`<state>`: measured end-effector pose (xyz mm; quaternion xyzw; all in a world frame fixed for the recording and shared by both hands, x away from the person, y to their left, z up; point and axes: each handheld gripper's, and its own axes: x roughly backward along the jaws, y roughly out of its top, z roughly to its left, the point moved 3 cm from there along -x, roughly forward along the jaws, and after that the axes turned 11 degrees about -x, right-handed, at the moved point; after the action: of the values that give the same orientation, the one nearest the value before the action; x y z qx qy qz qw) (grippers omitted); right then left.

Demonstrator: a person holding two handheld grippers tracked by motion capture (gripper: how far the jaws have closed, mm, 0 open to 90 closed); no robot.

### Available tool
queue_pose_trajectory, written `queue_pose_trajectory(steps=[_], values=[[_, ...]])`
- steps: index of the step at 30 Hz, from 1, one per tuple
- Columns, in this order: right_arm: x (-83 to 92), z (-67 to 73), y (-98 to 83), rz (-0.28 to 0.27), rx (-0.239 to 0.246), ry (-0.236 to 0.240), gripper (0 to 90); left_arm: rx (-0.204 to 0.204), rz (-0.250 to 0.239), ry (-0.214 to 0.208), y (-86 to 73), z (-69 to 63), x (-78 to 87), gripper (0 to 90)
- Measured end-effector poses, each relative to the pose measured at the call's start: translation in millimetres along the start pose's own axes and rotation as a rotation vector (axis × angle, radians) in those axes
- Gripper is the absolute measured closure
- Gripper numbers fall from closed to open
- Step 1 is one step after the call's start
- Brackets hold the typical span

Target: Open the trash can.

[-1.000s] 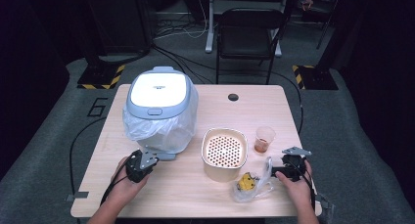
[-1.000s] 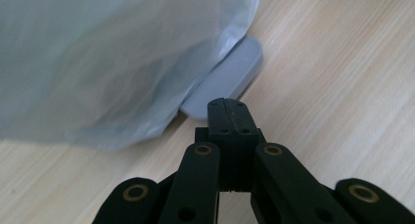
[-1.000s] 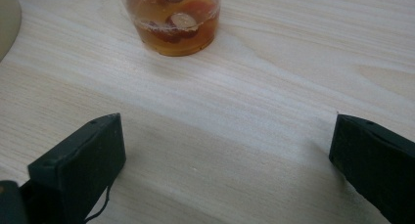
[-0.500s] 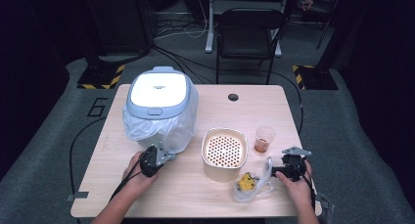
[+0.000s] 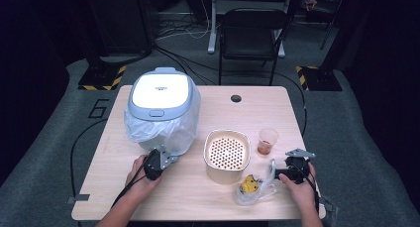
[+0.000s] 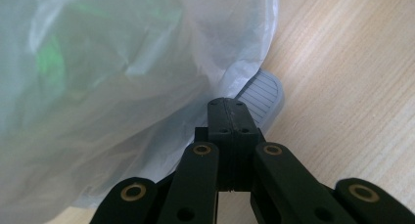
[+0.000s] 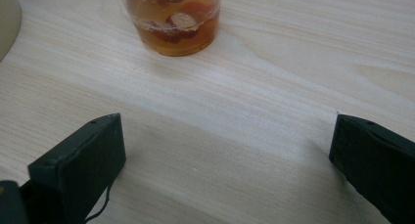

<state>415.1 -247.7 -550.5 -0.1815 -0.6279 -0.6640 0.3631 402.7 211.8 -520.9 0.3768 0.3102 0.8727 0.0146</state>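
Note:
A white and grey rice cooker (image 5: 159, 95) with a clear plastic bag (image 5: 148, 133) around its body stands at the table's left. My left gripper (image 5: 167, 159) is shut, its tips at the cooker's front base. In the left gripper view the closed jaws touch the edge of the plastic film (image 6: 122, 87) beside a grey foot (image 6: 262, 94); I cannot tell if film is pinched. My right gripper (image 5: 289, 166) rests on the table near the right front, open. Its jaws (image 7: 225, 150) stand wide apart over bare wood, with a cup of amber drink (image 7: 171, 18) ahead.
A cream perforated steamer basket (image 5: 227, 155) sits mid-table. The small cup (image 5: 267, 140) stands to its right. A clear bag with yellow food (image 5: 251, 186) lies just left of the right gripper. A cable hole (image 5: 236, 98) is at the back. A chair (image 5: 252, 33) stands beyond the table.
The left hand has moved right and toward the cooker, bringing the shut gripper to its front base. The right hand has stayed still.

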Motion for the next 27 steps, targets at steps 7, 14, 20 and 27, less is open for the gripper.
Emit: queue_pose_trajectory(steps=[7,14,20,27], values=[[0.0,0.0,0.0,0.000,0.000,0.000,0.0,0.043,-0.040,0.050,-5.7,-5.7,-0.6,90.0],[0.0,0.0,0.0,0.000,0.001,0.000,0.0,0.084,-0.068,0.062,-10.2,-7.4,-1.2,90.0],[0.0,0.0,0.0,0.000,0.000,0.000,0.0,0.112,-0.087,0.078,-13.5,-10.8,-3.1,90.0],[0.1,0.3,-0.2,0.001,-0.004,0.000,0.0,0.144,-0.102,0.082,-19.3,-16.0,-9.0,90.0]])
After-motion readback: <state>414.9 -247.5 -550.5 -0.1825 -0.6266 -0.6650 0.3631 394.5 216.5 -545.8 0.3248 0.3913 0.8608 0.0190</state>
